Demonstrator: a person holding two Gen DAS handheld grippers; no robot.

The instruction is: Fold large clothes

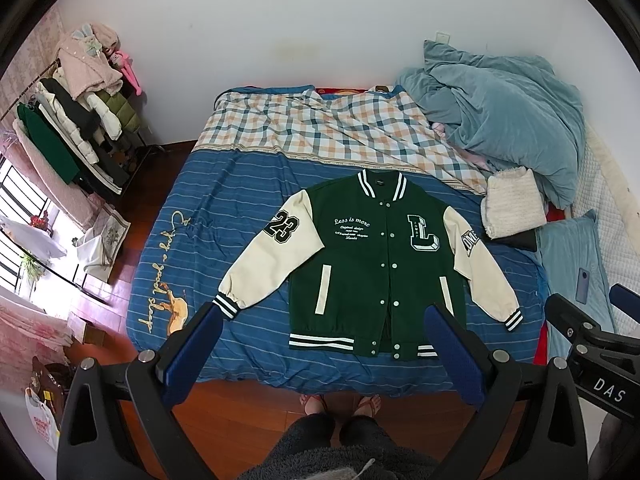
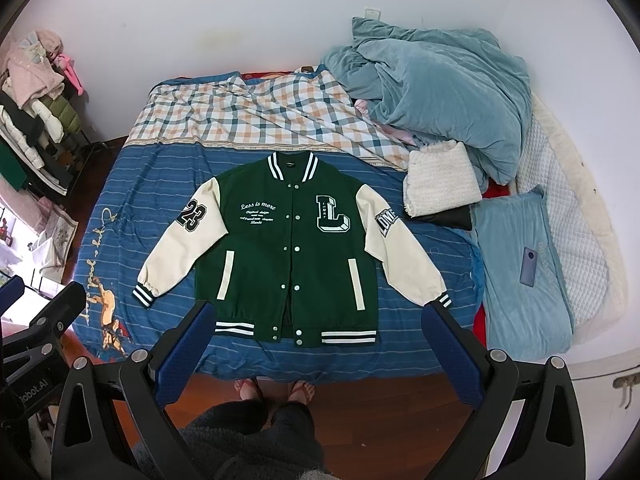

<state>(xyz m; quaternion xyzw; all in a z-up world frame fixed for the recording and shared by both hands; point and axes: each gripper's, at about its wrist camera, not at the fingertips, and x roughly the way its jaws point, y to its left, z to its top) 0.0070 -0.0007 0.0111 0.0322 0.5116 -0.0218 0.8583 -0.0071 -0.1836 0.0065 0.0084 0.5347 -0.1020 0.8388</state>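
Note:
A green varsity jacket (image 1: 360, 264) with cream sleeves lies flat, front up and snapped shut, on the blue striped bed sheet (image 1: 224, 200). Its sleeves spread out to both sides. It also shows in the right wrist view (image 2: 288, 248). My left gripper (image 1: 324, 320) is open and empty, held high above the jacket's hem. My right gripper (image 2: 316, 316) is open and empty too, also high above the hem. The right gripper's body shows at the right edge of the left wrist view (image 1: 592, 344).
A blue duvet (image 2: 432, 92), a plaid cover (image 2: 248, 116), a folded white knit (image 2: 440, 184) and a pillow (image 2: 524, 264) with a phone (image 2: 532, 266) lie on the bed. A clothes rack (image 1: 76, 120) stands at left. The person's feet (image 1: 340, 404) stand on the wooden floor.

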